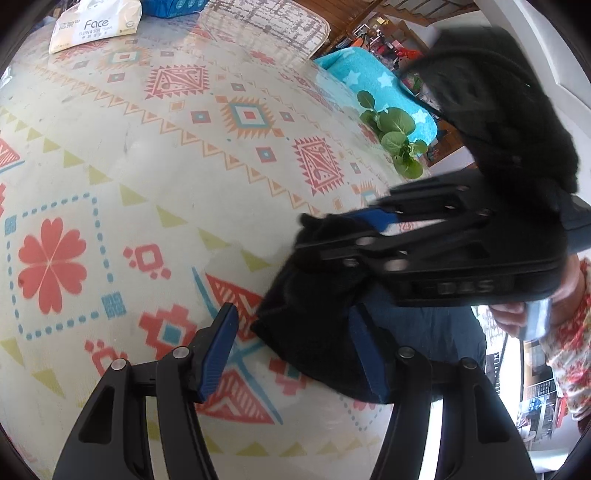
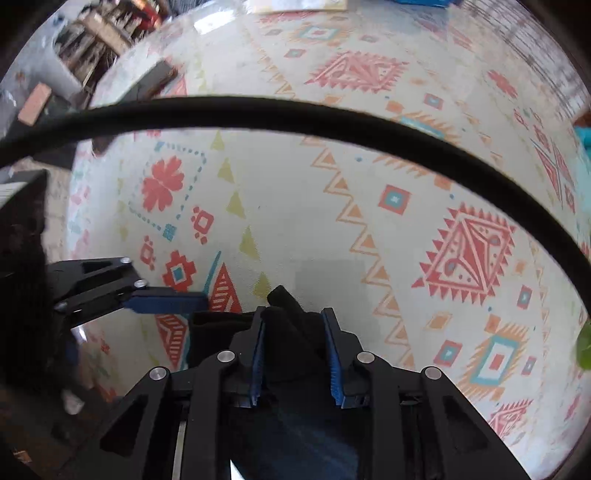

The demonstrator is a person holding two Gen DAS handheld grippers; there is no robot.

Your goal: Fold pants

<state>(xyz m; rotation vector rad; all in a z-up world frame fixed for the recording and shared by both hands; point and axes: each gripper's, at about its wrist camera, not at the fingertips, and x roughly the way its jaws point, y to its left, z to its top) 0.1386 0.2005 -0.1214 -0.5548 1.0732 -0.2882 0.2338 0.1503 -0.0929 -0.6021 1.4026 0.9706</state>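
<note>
1. Your right gripper [image 2: 295,354] has its blue pads closed on a bunch of the black pants [image 2: 288,332]; the cloth stands up between the fingers, over the patterned tablecloth [image 2: 332,221].
2. Your left gripper [image 1: 295,354] is open. One blue finger [image 1: 218,354] stands free over the tablecloth, the other lies against the edge of the pants, and nothing is squeezed between them.
3. The pants are mostly lifted. In the left wrist view they hang as a dark mass from the right gripper, just beside the red triangle pattern of the tablecloth, and only the lower corner seems to come near the cloth surface.
4. Seen from the pants, the tissue pack [image 1: 96,26] is at the far side of the tablecloth, well apart, and the green leaves [image 1: 395,136] are at the far edge.
5. My judgement: the folding is at an early step. No flat, neat fold lies on the tablecloth, so you must yet spread the pants, lay them and make the folds.
6. The next move probably needs your left gripper to take a second edge.
</note>
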